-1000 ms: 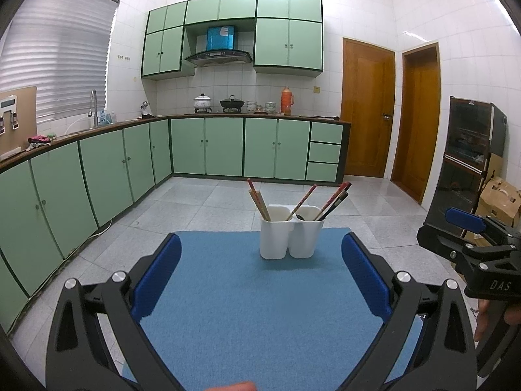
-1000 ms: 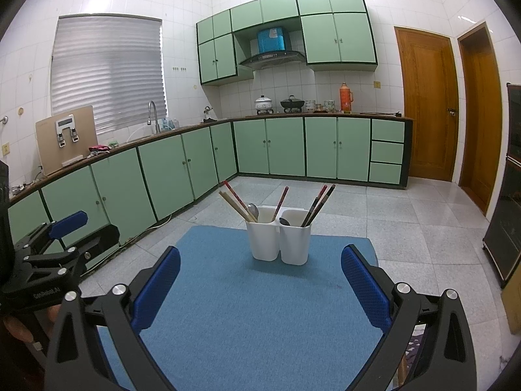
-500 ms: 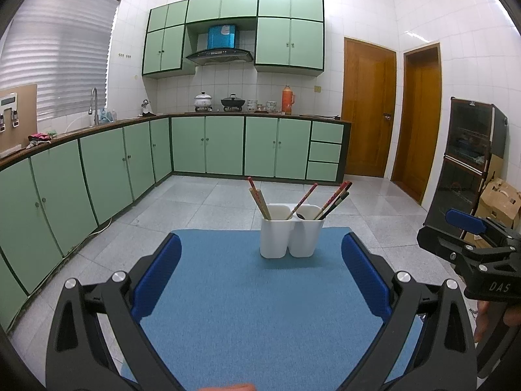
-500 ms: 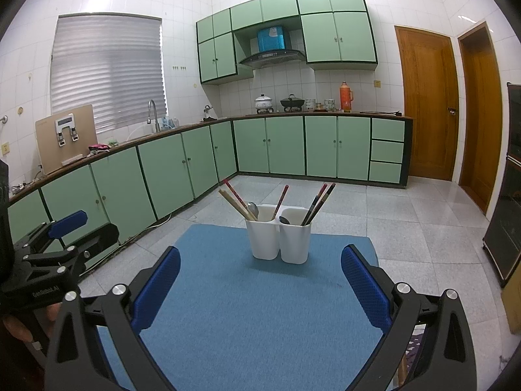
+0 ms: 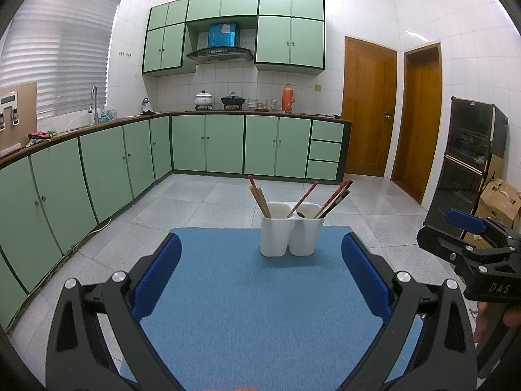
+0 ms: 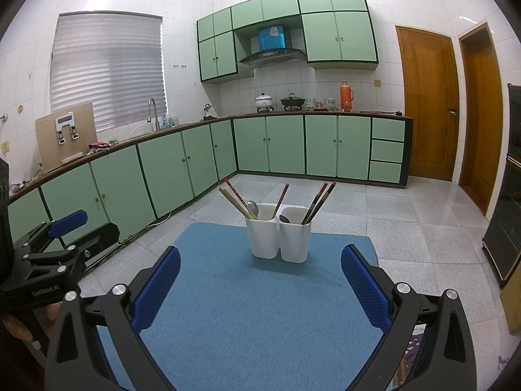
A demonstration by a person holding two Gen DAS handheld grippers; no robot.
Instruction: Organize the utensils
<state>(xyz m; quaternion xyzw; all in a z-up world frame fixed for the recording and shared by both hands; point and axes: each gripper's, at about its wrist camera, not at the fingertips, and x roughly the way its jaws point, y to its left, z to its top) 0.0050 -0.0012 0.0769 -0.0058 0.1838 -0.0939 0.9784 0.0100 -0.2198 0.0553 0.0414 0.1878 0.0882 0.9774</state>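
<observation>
A white two-cup utensil holder (image 5: 292, 232) stands at the far end of a blue mat (image 5: 254, 293); it also shows in the right wrist view (image 6: 278, 235). Chopsticks (image 5: 259, 196) lean in both cups, with spoons (image 6: 253, 208) among them. My left gripper (image 5: 260, 270) is open and empty, low over the mat's near part. My right gripper (image 6: 260, 273) is open and empty, held the same way beside it. Each gripper shows at the edge of the other's view, the right one (image 5: 469, 228) and the left one (image 6: 62, 228).
The mat covers a small table with tiled floor (image 5: 202, 198) beyond. Green cabinets (image 5: 208, 143) run along the left and back walls. Two wooden doors (image 5: 368, 110) and a dark glass cabinet (image 5: 469, 156) with a cardboard box (image 5: 498, 198) stand at the right.
Both views have shifted only slightly. Both grippers stay open and the holder has not moved.
</observation>
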